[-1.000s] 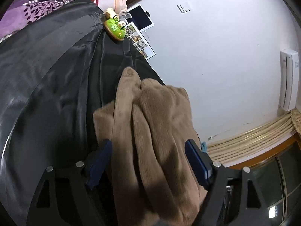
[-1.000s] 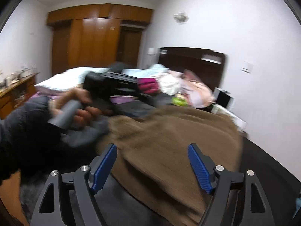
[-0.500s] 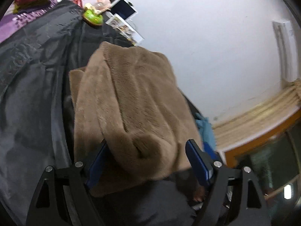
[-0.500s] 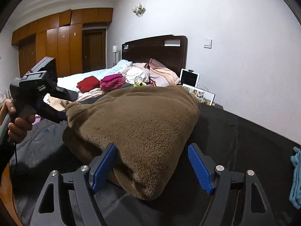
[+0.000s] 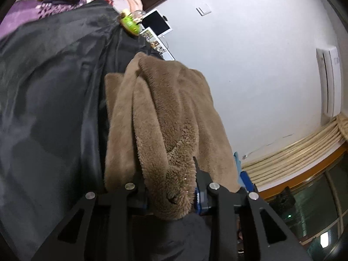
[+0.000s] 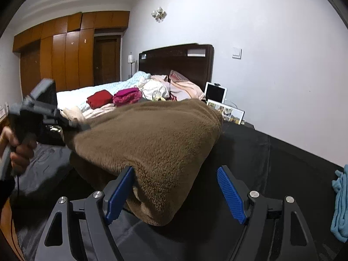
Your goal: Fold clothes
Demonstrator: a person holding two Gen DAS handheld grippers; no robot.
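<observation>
Left claw (image 5: 171, 187) clamped on near corner of brown fleece garment (image 5: 165, 113). Right claw (image 6: 175, 192) wide open, fleece corner lying between its fingers, left blue pad (image 6: 118, 193) touching pile, nothing gripped. Garment bunched in layers on black sheet (image 5: 50, 100) over bed, long axis running away from left claw toward headboard (image 6: 174, 58). Right claw nearer loose corner; fold stage unclear.

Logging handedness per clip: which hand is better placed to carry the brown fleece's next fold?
Probably left. The left tongs are already closed on a bunched edge of the brown fleece garment. The right tongs stand open, with a fleece corner lying between the pads, ungripped.
</observation>
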